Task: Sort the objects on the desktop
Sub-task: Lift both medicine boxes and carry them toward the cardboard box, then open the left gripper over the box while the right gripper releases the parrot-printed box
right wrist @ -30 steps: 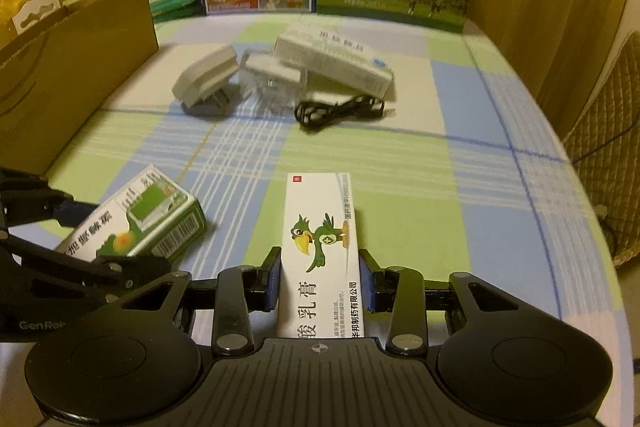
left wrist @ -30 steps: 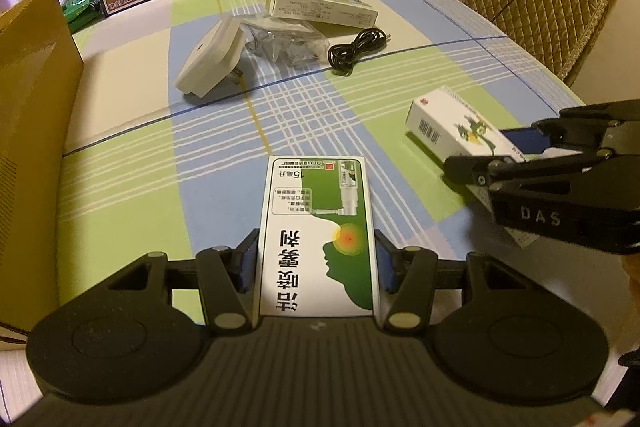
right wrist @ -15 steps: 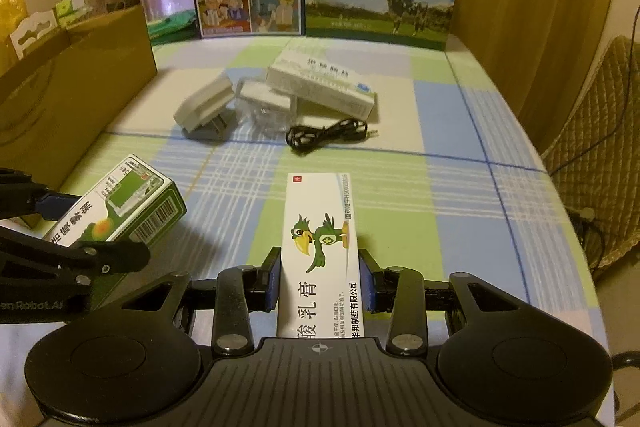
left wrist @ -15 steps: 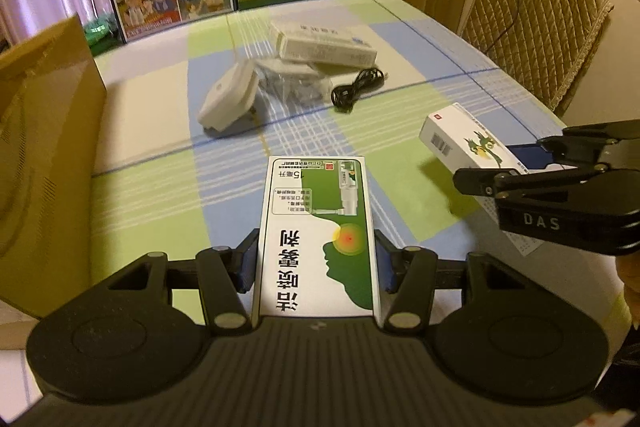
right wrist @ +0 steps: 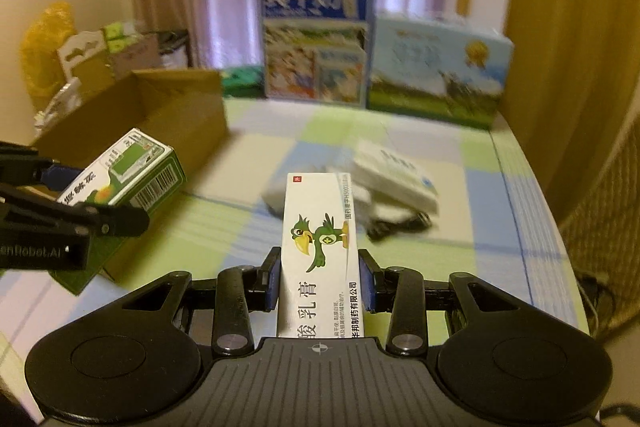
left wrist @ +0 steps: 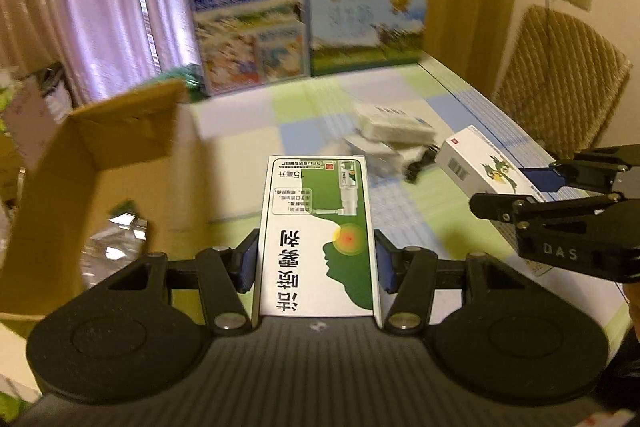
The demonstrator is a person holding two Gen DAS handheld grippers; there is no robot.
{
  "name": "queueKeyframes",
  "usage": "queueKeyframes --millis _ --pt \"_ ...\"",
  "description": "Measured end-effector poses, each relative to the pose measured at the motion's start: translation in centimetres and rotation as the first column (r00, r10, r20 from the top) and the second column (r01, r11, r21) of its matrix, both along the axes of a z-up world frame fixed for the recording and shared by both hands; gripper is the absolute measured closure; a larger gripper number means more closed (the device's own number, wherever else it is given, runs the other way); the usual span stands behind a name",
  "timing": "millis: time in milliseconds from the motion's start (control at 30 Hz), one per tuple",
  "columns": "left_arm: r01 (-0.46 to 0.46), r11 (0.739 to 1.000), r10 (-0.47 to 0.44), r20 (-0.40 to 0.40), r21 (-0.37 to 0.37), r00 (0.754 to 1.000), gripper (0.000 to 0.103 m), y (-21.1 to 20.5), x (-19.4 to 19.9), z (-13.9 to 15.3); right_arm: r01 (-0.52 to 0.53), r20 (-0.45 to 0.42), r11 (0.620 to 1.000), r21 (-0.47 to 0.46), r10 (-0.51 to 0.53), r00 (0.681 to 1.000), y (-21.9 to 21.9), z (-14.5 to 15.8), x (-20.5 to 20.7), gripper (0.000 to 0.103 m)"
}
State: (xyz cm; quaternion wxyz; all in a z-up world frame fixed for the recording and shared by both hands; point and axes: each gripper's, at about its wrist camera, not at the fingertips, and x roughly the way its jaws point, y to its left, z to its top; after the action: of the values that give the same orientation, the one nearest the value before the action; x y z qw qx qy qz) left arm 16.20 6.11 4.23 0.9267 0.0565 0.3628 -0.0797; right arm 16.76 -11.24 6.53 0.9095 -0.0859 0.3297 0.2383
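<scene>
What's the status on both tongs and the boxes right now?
Left tongs shut on green spray box, raised near the open cardboard carton. Right tongs shut on white parrot box. Nothing between them and the carton.

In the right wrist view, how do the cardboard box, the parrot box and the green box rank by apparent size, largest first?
1. Cardboard box.
2. Parrot box, though it is nearest the camera, so this is inflated.
3. Green box, partly hidden by the left gripper; close to the parrot box, so uncertain.
</scene>
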Motion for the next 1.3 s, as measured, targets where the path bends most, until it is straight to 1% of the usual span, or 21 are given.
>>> queueKeyframes --millis 167,267,400,500,733,900,1000,1100,1233,1300 --pt "-0.06 0.998 0.06 0.03 0.008 0.998 0.052 4.2 -0.6 2.3 -0.059 0.038 0.998 0.012 0.058 0.998 3.6 2.1 -0.3 0.068" --pt "-0.09 0.996 0.09 0.044 0.015 0.995 0.052 6.4 -1.1 3.4 -0.091 0.054 0.996 0.013 0.09 0.994 5.7 2.8 -0.4 0.068" --pt "-0.131 0.991 0.129 0.053 0.022 0.99 0.052 9.3 -1.4 4.4 -0.131 0.06 0.991 0.021 0.129 0.99 8.6 3.6 -0.5 0.068" --pt "-0.162 0.987 0.161 0.053 0.014 0.986 0.052 11.4 -1.6 4.6 -0.163 0.065 0.986 0.02 0.161 0.985 10.7 3.8 -0.6 0.068" --pt "-0.218 0.976 0.217 0.042 0.004 0.975 0.052 15.7 -1.4 4.2 -0.224 0.069 0.974 0.01 0.223 0.972 15.3 4.0 -0.6 0.068" --pt "-0.231 0.973 0.231 0.035 -0.002 0.972 0.052 17.9 -0.5 4.0 -0.243 0.044 0.969 0.038 0.241 0.969 17.4 4.1 0.4 0.068" --pt "-0.235 0.972 0.235 0.034 0.0 0.971 0.052 18.8 0.4 3.6 -0.248 0.041 0.968 0.039 0.246 0.968 18.5 4.0 1.0 0.068" --pt "-0.237 0.971 0.238 0.037 -0.018 0.971 0.052 19.5 1.3 3.1 -0.256 0.036 0.966 0.035 0.255 0.966 19.7 3.6 1.5 0.068" --pt "-0.239 0.969 0.242 0.035 -0.067 0.97 0.054 20.4 2.6 2.2 -0.262 0.028 0.965 0.027 0.261 0.965 20.8 2.8 2.2 0.068" --pt "-0.245 0.967 0.248 0.037 -0.07 0.968 0.054 20.6 2.8 1.9 -0.261 0.017 0.965 0.031 0.26 0.965 21.0 2.4 2.5 0.068"
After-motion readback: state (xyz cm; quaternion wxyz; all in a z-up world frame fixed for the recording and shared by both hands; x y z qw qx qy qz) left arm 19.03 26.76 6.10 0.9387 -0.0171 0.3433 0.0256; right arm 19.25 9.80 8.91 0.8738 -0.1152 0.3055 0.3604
